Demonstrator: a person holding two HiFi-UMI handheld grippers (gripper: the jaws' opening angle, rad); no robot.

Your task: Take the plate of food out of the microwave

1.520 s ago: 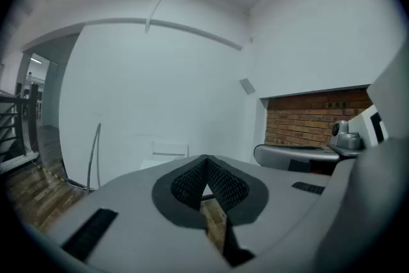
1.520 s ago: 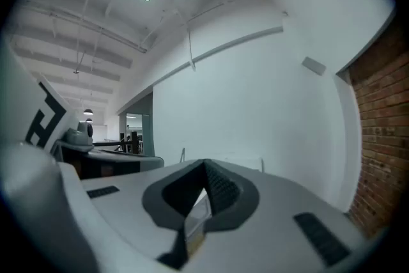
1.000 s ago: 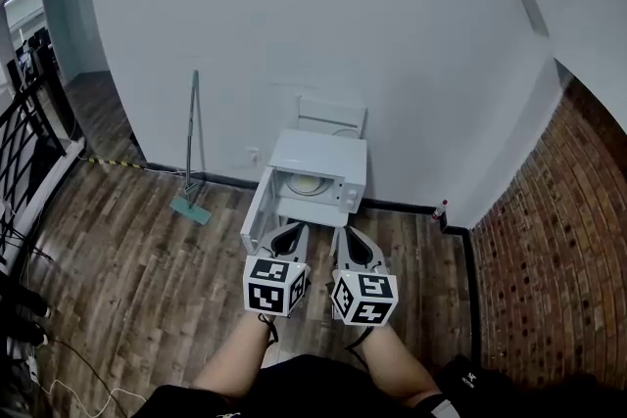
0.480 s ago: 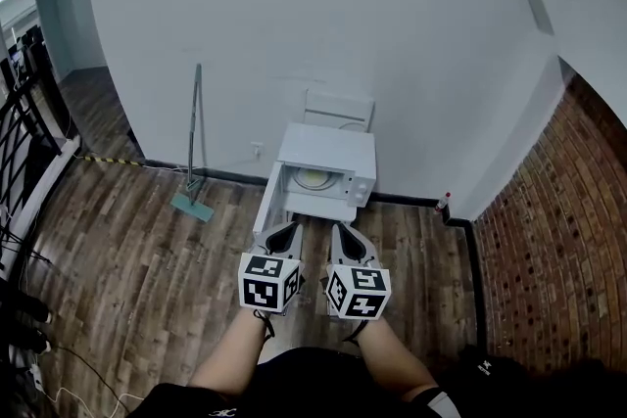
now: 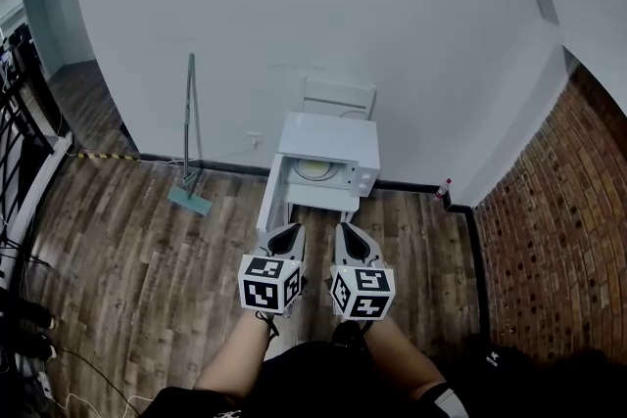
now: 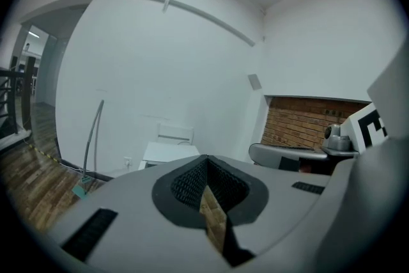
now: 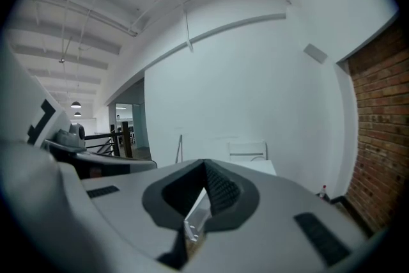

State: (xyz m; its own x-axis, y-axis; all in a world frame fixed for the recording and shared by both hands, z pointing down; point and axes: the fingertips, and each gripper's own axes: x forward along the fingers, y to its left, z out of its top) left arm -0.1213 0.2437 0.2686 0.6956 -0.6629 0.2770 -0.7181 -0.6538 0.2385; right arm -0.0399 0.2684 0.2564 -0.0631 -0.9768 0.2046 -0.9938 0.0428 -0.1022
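Approach stage, by the look of it, with nothing grasped yet. Smooth white wall (image 5: 294, 5) behind the microwave (image 5: 329, 144), dark wood-plank floor (image 5: 137, 230) before it. Boxy white casing, door (image 5: 271, 198) swung open to the left. Inside the microwave, round pale plate (image 5: 315, 172) of yellowish food. Short of the microwave, left gripper (image 5: 287, 229) and right gripper (image 5: 350, 231), both clenched on nothing, ribbed dark pads together. Next probably calls for closing in, parting jaws and taking the plate's rim level.

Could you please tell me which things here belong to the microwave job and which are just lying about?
Job: white box microwave, door open; pale round plate inside it; left gripper and right gripper, both shut and empty.
Lying about: long-handled mop with green head; white chair; small red-capped bottle.
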